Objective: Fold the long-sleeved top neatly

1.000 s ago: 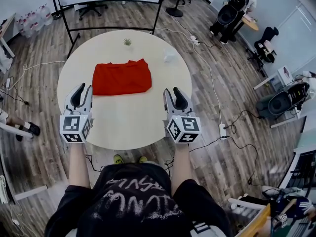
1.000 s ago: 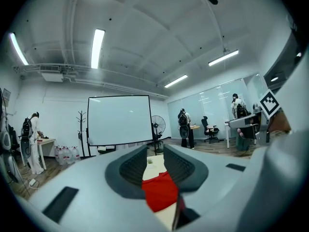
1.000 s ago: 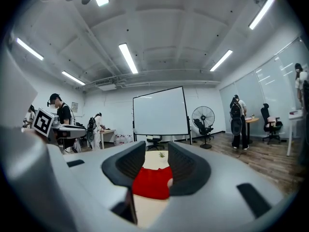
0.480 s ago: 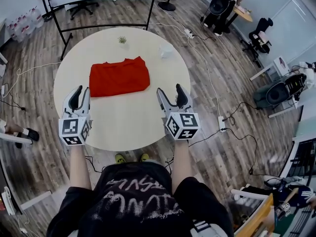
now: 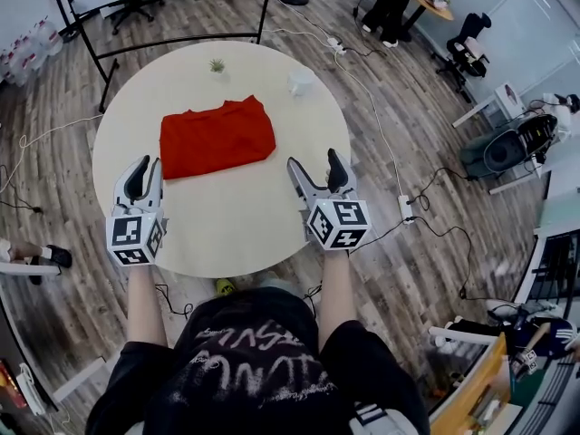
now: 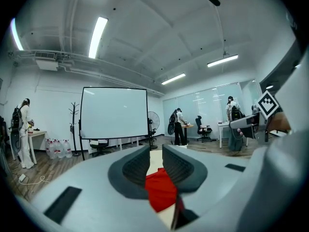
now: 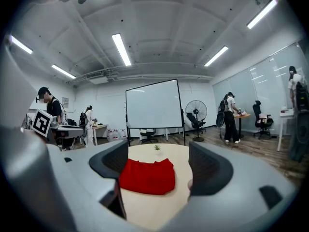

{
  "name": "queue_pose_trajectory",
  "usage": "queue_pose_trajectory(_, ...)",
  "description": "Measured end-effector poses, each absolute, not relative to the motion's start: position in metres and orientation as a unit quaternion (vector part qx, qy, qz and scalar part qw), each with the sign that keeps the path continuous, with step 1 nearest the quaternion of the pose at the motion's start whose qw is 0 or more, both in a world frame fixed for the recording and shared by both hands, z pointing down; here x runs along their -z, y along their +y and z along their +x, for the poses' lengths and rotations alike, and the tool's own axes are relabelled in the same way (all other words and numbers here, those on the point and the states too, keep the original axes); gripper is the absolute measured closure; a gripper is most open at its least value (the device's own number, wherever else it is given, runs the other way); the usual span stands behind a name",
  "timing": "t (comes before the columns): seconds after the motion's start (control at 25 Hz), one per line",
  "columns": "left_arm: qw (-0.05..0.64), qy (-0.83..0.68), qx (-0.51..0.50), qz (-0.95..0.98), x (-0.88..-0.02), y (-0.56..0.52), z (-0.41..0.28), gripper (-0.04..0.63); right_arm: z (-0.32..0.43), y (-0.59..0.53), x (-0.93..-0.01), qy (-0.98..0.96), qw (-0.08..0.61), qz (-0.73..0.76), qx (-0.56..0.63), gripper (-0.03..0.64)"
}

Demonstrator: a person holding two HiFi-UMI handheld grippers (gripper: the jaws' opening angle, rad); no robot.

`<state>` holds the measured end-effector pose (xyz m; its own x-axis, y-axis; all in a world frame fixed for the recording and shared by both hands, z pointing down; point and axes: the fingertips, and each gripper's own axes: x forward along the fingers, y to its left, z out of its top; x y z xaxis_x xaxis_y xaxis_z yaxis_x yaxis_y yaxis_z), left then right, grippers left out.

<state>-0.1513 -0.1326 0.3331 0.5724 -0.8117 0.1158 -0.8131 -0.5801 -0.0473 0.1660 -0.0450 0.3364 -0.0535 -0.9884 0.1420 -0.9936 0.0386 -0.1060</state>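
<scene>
The soft red top (image 5: 217,139) lies as a creased rectangle on my smooth round bench (image 5: 245,220). The left hand-held gripper (image 5: 149,163) is barely agape, the right hand-held gripper (image 5: 314,161) has just been opening wide, and both are empty.

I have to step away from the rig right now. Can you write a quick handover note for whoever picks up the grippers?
Grippers: the left gripper has its fingers a narrow gap apart and is empty. The right gripper has its fingers wide apart after just opening, with nothing between them.
Things: the red top lies as a folded rectangle on the far half of the round table, clear of both grippers.
Done: the folding looks finished.
Left: probably only tidying its slightly uneven far edge.
</scene>
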Motion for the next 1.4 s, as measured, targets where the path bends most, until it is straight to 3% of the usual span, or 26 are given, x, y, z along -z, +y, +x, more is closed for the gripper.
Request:
queue_pose_trajectory(0.8,0.041,-0.490,-0.118,0.863,-0.386,-0.208,-0.114,0.584,0.222,-0.148,-0.419,-0.733,0.051,0.656,-0.171,0.230)
queue_pose_trajectory(1.4,0.085,-0.524,-0.152,0.833,-0.443,-0.243,-0.105,0.584,0.224,-0.242,-0.515,-0.763,0.087,0.589,-0.253,0.227)
